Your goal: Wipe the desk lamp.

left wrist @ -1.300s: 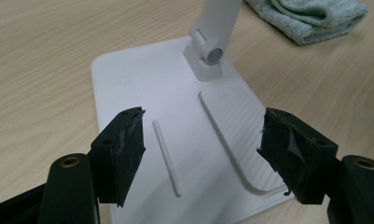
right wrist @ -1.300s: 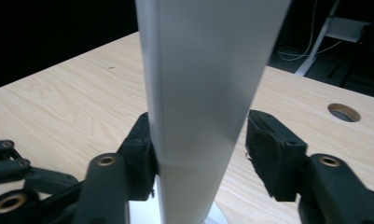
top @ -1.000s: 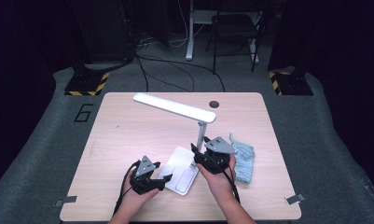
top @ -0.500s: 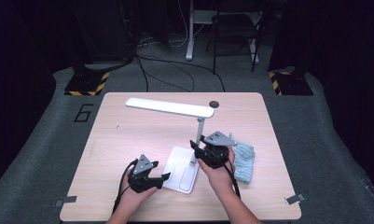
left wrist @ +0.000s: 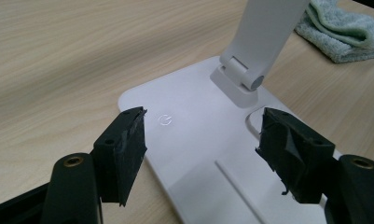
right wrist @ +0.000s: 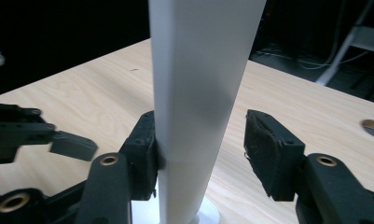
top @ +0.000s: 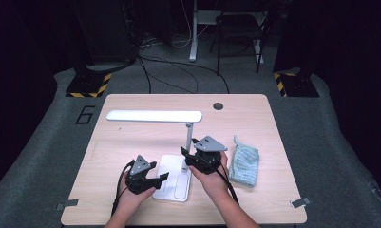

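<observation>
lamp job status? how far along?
Done: the lamp head is swung out level over the table. In hand: right gripper brackets the lamp post, jaws just reopened, not clamped; left gripper hangs open over the lamp base. Left: cloth untouched.

The desk lamp (top: pixel 175 178) stood on the table (top: pixel 131 102) near its front edge, about midway along it, its head reaching left over the surface. The folded cloth (top: pixel 244 163) lay to its right, apart from it. A cable hole (top: pixel 218 106) sat near the back edge.
</observation>
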`<state>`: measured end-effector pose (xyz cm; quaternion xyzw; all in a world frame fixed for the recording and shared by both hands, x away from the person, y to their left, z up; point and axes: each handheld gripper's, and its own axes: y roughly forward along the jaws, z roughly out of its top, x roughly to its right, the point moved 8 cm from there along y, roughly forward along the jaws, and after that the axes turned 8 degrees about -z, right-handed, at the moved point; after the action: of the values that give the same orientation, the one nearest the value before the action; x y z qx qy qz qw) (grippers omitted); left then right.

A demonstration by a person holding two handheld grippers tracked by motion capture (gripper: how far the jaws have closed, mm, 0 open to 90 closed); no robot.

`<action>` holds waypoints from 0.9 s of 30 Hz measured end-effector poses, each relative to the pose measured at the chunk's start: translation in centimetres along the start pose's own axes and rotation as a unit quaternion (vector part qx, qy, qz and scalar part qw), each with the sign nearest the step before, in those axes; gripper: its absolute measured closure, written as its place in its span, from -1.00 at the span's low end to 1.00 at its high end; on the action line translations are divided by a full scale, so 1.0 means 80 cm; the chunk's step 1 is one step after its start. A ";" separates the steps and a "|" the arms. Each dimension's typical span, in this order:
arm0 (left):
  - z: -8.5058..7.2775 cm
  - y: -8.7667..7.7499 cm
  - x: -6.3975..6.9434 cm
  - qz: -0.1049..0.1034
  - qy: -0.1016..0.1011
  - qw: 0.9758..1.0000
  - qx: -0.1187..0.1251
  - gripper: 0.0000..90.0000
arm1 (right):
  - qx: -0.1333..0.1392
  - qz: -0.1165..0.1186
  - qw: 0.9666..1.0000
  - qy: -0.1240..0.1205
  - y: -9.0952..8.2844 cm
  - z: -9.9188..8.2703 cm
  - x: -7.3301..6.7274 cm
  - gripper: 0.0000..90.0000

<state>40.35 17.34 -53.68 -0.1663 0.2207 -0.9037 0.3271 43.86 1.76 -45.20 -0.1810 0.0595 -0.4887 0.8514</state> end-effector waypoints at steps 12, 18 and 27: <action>-0.002 0.000 -0.005 0.001 -0.003 1.000 -0.006 -0.29 | -0.001 0.036 0.999 0.033 0.003 0.000 0.012 0.44; -0.003 0.001 -0.009 0.006 -0.002 1.000 -0.002 -0.29 | -0.006 0.061 0.998 0.031 0.008 0.005 0.001 0.69; -0.007 0.004 -0.009 0.000 0.002 1.000 -0.016 -0.28 | -0.013 0.083 0.996 0.009 0.017 0.011 -0.012 0.71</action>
<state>40.78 17.77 -54.47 -0.1697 0.2353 -0.9006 0.3236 44.73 3.39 -44.93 -0.1821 0.0878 -0.4173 0.8860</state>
